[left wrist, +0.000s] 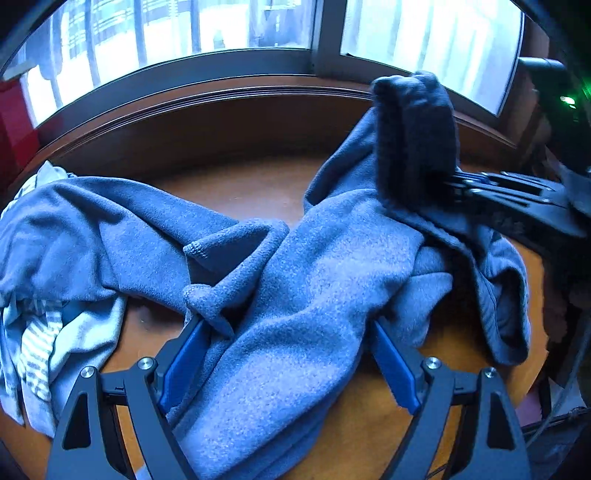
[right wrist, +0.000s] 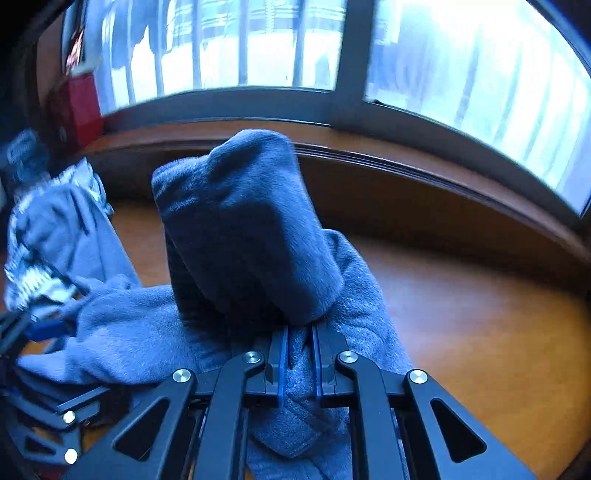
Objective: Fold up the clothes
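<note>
A blue fleece garment (left wrist: 303,280) lies crumpled across the wooden table (left wrist: 240,188). My left gripper (left wrist: 286,325) stands open low over its near part, the fleece lying between its blue fingers (left wrist: 184,354). My right gripper (right wrist: 299,343) is shut on a bunch of the same fleece (right wrist: 243,229), which stands up as a dark hump ahead of its jaws. In the left wrist view that hump (left wrist: 413,136) rises at the upper right, with the right gripper (left wrist: 480,188) coming in from the right edge.
A pale striped cloth (left wrist: 37,350) lies heaped at the table's left, partly under the fleece. A raised wooden sill (left wrist: 221,96) and a window (left wrist: 184,29) close off the far side. A red object (right wrist: 77,107) stands at the far left. Bare table (right wrist: 461,314) shows on the right.
</note>
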The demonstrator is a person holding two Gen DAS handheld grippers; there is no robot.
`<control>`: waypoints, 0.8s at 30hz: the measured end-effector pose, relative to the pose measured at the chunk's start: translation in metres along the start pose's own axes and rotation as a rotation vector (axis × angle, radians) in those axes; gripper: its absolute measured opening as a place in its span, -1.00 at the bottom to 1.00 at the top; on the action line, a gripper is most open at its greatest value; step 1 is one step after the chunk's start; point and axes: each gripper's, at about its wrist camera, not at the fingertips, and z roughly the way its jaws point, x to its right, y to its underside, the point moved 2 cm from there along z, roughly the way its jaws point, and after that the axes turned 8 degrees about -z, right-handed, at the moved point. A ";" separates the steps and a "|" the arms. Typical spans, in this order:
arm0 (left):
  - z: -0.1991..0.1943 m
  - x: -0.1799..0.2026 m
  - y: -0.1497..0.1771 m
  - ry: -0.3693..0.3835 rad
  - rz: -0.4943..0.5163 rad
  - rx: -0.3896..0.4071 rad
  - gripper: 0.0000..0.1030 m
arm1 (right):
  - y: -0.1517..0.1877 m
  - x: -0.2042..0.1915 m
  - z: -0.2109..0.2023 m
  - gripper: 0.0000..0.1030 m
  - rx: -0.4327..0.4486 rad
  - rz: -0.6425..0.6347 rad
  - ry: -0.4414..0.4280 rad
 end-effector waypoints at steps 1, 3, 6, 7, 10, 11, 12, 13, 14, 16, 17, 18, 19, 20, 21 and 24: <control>0.004 0.001 -0.004 -0.007 0.000 0.001 0.61 | 0.002 0.004 -0.002 -0.80 0.002 0.008 -0.001; 0.013 0.003 -0.011 -0.022 -0.002 0.002 0.60 | 0.009 0.012 -0.007 -0.80 0.001 0.030 -0.005; 0.017 0.003 -0.016 -0.043 -0.023 -0.006 0.60 | 0.017 0.026 -0.010 -0.81 0.000 0.084 -0.021; 0.018 0.004 -0.018 -0.047 -0.027 -0.005 0.60 | 0.019 0.031 -0.011 -0.81 0.001 0.102 -0.025; 0.020 0.006 -0.022 -0.055 -0.042 -0.002 0.60 | 0.025 0.050 -0.014 -0.81 0.002 0.164 -0.031; 0.021 0.006 -0.023 -0.057 -0.050 -0.002 0.60 | 0.028 0.056 -0.013 -0.81 -0.002 0.181 -0.030; 0.020 0.007 -0.023 -0.051 -0.058 0.001 0.60 | 0.032 0.063 -0.014 -0.81 -0.006 0.198 -0.028; 0.020 0.007 -0.023 -0.046 -0.066 0.003 0.60 | 0.033 0.069 -0.011 -0.81 -0.011 0.208 -0.025; 0.019 0.007 -0.023 -0.041 -0.075 0.006 0.60 | 0.035 0.077 -0.006 -0.81 -0.021 0.222 -0.021; 0.018 0.008 -0.023 -0.033 -0.088 0.009 0.60 | 0.041 0.089 -0.002 -0.81 -0.038 0.259 -0.024; 0.019 0.007 -0.024 -0.031 -0.090 0.007 0.60 | 0.045 0.097 0.002 -0.81 -0.054 0.288 -0.039; 0.017 0.007 -0.023 -0.032 -0.091 0.005 0.60 | 0.048 0.103 0.005 -0.81 -0.070 0.312 -0.058; 0.017 0.008 -0.022 -0.033 -0.092 0.003 0.60 | 0.050 0.108 0.009 -0.81 -0.087 0.334 -0.085; 0.019 0.010 -0.025 -0.038 -0.090 0.001 0.60 | 0.052 0.114 0.011 -0.80 -0.101 0.362 -0.117; 0.021 0.013 -0.027 -0.042 -0.089 0.000 0.60 | 0.052 0.118 0.011 -0.79 -0.107 0.376 -0.139; 0.023 0.019 -0.029 -0.052 -0.082 -0.003 0.60 | 0.047 0.124 -0.001 -0.66 -0.094 0.370 -0.169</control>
